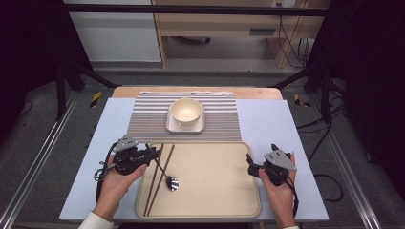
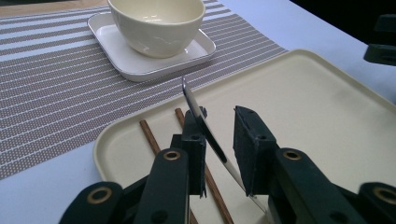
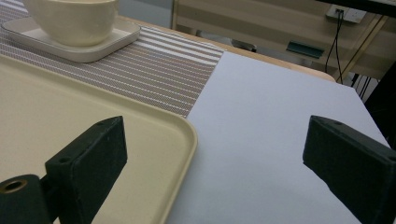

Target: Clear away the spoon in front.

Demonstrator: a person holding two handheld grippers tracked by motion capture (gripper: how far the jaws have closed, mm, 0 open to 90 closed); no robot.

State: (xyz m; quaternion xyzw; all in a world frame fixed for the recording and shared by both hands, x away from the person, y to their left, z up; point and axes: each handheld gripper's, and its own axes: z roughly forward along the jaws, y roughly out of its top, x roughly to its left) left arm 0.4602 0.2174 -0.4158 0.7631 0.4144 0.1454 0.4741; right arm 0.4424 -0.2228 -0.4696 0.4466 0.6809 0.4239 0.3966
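Currently I am bracketing the spoon (image 2: 205,133) handle with my left tongs (image 2: 219,140), not yet pinching; spoon and chopsticks (image 1: 160,176) are lying on the tray (image 1: 215,210). Right tongs (image 3: 215,158) are hanging spread, empty.

Left gripper (image 1: 152,153), right gripper (image 1: 249,164): black housings, grey three-cornered top plates, black cables trailing toward wrists. Jaws black, blocky, matte-padded, with brass-ringed pivot holes. White sleeve cuff (image 1: 95,221) on person's left forearm.
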